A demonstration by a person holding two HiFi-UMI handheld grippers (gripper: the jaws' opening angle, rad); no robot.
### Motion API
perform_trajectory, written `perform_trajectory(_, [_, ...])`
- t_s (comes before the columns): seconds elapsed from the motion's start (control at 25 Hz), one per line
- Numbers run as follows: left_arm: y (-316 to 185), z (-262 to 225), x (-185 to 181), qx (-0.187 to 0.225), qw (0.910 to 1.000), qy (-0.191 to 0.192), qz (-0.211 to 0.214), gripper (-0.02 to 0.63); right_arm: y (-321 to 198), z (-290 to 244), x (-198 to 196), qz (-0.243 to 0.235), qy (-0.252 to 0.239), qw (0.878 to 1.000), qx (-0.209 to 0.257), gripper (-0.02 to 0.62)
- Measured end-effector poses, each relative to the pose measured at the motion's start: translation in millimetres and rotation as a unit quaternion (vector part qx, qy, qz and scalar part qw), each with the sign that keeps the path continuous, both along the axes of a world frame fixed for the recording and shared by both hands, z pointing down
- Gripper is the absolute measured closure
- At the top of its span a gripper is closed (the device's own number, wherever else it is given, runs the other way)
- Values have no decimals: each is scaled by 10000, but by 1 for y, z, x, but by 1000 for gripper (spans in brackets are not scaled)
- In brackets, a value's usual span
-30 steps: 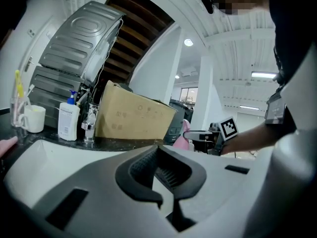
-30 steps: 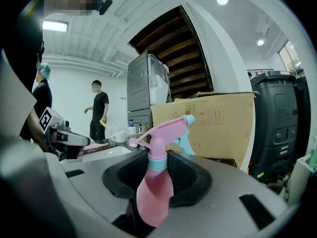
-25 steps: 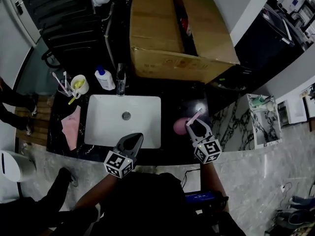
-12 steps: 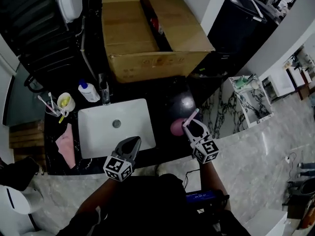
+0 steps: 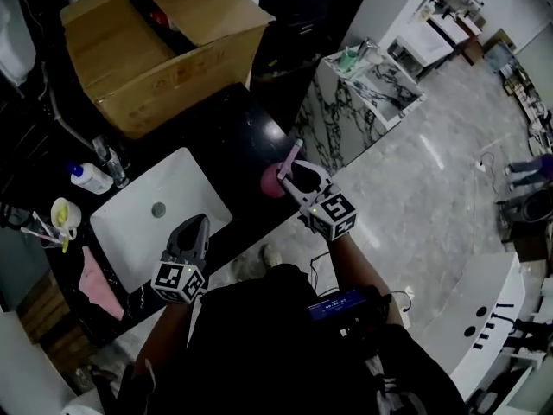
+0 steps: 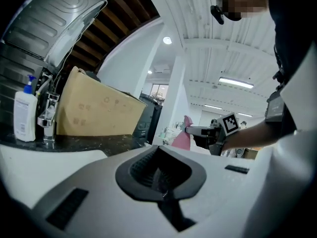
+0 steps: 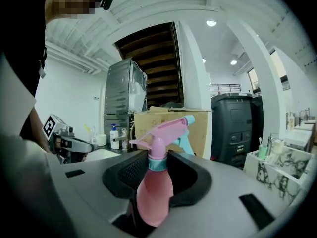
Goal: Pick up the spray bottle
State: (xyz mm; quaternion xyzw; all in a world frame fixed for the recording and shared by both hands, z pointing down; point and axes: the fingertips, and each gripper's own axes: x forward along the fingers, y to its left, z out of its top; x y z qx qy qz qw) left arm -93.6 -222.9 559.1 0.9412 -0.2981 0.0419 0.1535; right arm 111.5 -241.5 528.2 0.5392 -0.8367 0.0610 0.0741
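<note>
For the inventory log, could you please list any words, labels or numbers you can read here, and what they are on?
None can be read.
Box: faint print on its side, too blurred.
Soap bottle: label too small.
Marker cubes: square patterns, no letters.

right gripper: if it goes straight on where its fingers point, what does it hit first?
Most likely the cardboard box. In the right gripper view it sits dead ahead, right behind the pink spray bottle that the right gripper is shut on. Only bare black counter shows in between, though depth is hard to judge.
</note>
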Motion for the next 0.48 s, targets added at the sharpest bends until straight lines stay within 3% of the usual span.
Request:
perform_trajectory(0.16, [4, 2, 10, -154, 9996, 64, 238, 598, 15, -6, 10, 300, -85, 9995, 45, 449])
perform_trajectory(0.48, [17, 7, 43, -70, 9960, -35, 889, 598, 56, -5, 44, 900, -130, 9958, 58, 449])
